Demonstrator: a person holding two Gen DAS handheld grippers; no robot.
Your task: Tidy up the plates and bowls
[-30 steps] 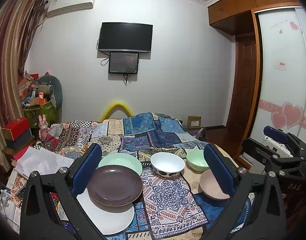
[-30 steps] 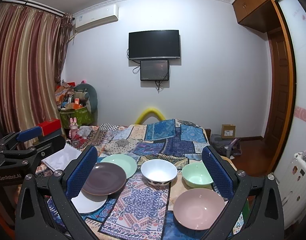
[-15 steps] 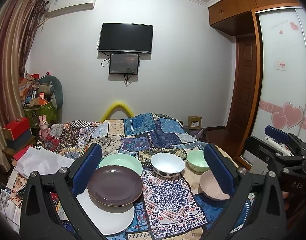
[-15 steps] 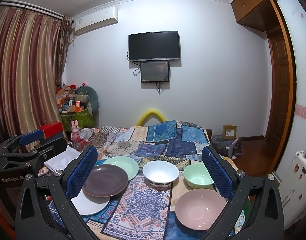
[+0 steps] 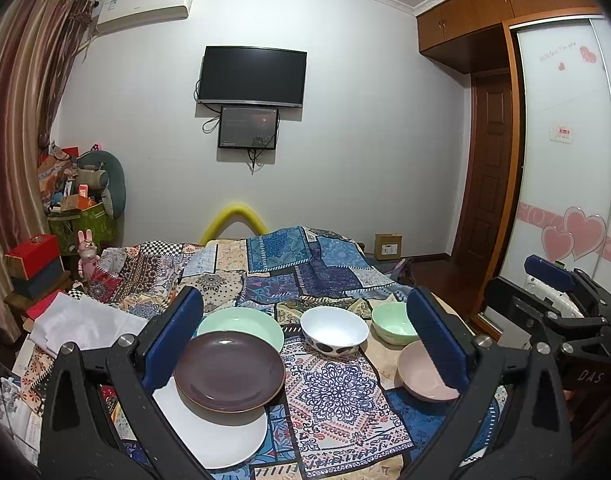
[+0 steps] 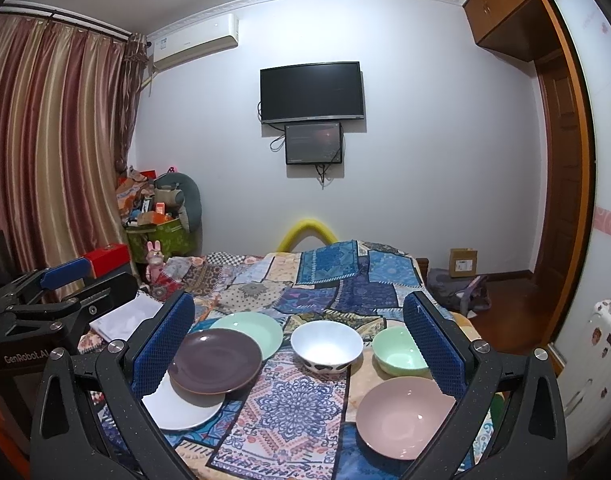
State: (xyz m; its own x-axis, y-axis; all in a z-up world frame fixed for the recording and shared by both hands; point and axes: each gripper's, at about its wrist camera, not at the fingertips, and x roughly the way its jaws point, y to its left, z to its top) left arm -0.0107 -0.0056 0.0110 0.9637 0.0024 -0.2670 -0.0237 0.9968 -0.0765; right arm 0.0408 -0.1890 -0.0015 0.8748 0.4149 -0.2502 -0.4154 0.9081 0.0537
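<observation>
Both sets of tongs are spread wide and gripping nothing: the left tongs (image 5: 305,332) and right tongs (image 6: 303,332) just hang above the near end of the bed (image 5: 273,276), which is covered in a patchwork cloth (image 6: 305,280).

Dishes are all laid out on that cloth. On the left there's a little overlapping pile: a white plate (image 5: 213,436) at the bottom, a dark purple plate (image 5: 229,370) sitting partly on top of it, and the purple one's far edge overlaps a mint green plate (image 5: 241,322) behind it. Nothing in any of them.

Bowls are off to the right, each standing apart. A white bowl (image 6: 326,345) with dark spots on the outside sits in the middle, a small mint green bowl (image 6: 399,354) to its right, and a pink bowl (image 6: 403,416) nearest the right tongs. All three are upright and look empty inside.

In the left wrist view the right tongs show at the far right edge (image 5: 553,300), and the right wrist view catches the left tongs at its left edge (image 6: 57,300), so the two are held side by side
</observation>
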